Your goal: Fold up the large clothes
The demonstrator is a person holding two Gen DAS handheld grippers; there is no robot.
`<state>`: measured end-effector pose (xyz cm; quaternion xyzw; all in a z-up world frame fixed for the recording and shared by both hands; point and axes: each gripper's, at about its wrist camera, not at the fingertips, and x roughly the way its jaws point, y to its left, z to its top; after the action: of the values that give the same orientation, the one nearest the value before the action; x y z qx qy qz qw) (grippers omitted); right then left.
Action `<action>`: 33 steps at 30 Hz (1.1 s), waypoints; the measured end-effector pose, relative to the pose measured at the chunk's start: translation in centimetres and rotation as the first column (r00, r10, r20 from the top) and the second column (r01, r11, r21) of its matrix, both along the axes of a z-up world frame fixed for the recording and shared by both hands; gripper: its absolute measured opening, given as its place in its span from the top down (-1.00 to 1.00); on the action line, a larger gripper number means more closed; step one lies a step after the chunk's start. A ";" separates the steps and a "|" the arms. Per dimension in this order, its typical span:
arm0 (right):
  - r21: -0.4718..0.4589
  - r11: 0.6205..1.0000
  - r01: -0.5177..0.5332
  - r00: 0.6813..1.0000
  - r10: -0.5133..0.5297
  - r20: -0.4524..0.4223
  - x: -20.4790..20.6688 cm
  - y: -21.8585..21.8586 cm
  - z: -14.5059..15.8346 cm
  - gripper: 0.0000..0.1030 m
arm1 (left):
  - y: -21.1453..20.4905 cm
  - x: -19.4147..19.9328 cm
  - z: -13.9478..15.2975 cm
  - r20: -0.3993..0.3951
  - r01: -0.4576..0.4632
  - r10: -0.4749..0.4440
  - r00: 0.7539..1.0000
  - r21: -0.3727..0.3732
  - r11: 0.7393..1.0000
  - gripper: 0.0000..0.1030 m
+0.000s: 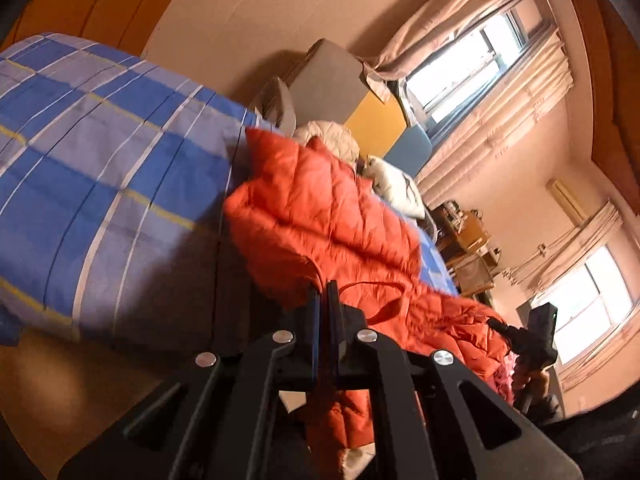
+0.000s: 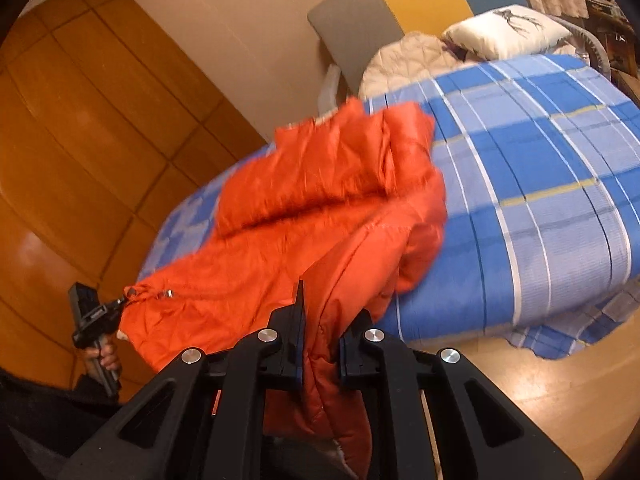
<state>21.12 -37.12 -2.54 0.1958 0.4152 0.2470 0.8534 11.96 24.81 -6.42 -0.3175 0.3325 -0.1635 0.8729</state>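
An orange quilted down jacket [image 1: 328, 216] lies partly on a bed with a blue plaid cover [image 1: 100, 152], its near edge hanging off the bed. My left gripper [image 1: 325, 292] is shut on the jacket's edge beside a hanging loop. It also shows in the right wrist view [image 2: 120, 302], pinching a jacket corner. My right gripper [image 2: 324, 316] is shut on a thick fold of the jacket [image 2: 312, 184], which bunches between its fingers. It shows small in the left wrist view [image 1: 498, 322], holding the other end.
The bed cover [image 2: 540, 184] fills the right of the right wrist view. A white pillow [image 2: 508, 30] and beige quilt [image 2: 404, 60] lie at the bed's head. A wooden wardrobe [image 2: 80, 140] stands at left. Curtained windows [image 1: 472, 64] and wood floor [image 2: 540, 392].
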 end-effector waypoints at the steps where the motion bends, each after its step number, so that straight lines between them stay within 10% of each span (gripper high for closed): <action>1: 0.019 1.000 0.014 1.000 -0.014 0.004 0.9 0.0 0.3 0.79 | 0.5 1.3 0.1 -0.010 -0.008 0.008 1.000 -0.023 1.000 0.95; 19: 0.111 0.962 0.249 0.965 -0.237 -0.109 15.2 0.8 -2.4 0.63 | 0.0 18.3 -0.7 -0.166 -0.091 0.104 0.981 0.080 0.993 0.86; 23: 0.198 0.933 0.301 0.952 -0.282 -0.121 17.0 -0.1 -2.7 -0.35 | 0.5 19.6 -0.3 -0.163 -0.166 0.182 0.970 0.110 0.980 -0.38; 33: 0.180 0.936 0.301 0.953 -0.301 -0.028 13.4 -1.8 -2.6 -0.64 | 2.7 16.9 -0.6 -0.080 -0.141 0.154 0.985 0.150 0.978 -0.52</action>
<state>34.53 -38.96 -5.11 0.3344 0.3559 0.1505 0.8595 28.86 27.55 -7.00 -0.2845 0.3583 -0.0589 0.8872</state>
